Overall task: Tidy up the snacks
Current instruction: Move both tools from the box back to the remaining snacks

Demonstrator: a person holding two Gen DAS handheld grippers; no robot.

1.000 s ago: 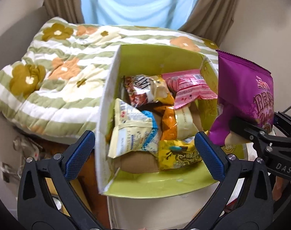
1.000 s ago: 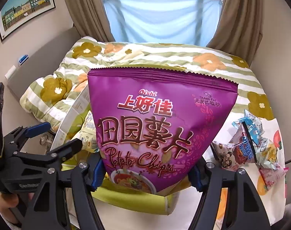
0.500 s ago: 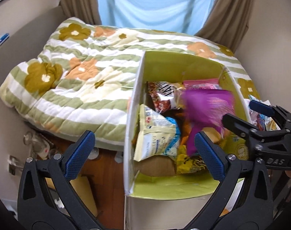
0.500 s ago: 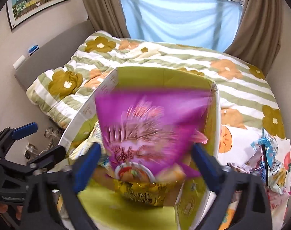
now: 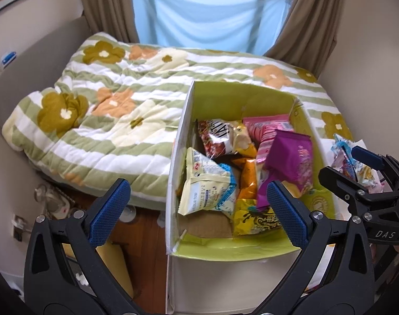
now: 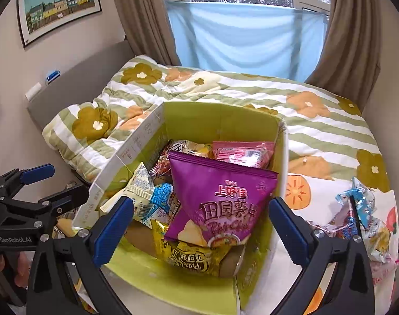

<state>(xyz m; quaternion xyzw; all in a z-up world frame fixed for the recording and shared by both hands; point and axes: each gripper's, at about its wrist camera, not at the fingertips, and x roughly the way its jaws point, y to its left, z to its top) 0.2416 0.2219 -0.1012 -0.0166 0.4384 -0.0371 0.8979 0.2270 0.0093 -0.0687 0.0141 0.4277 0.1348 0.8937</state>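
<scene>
Both grippers hang above the near edge of the box (image 6: pixel 220 120), which is green inside. The right gripper (image 6: pixel 200 227) has its jaws wide and holds nothing; the left gripper (image 5: pixel 199 211) is the same. The purple chip bag (image 6: pixel 220 199) lies inside the box on top of other snacks. More small packets (image 6: pixel 362 218) lie on the bed (image 6: pixel 317 120) to the right, behind it.
</scene>
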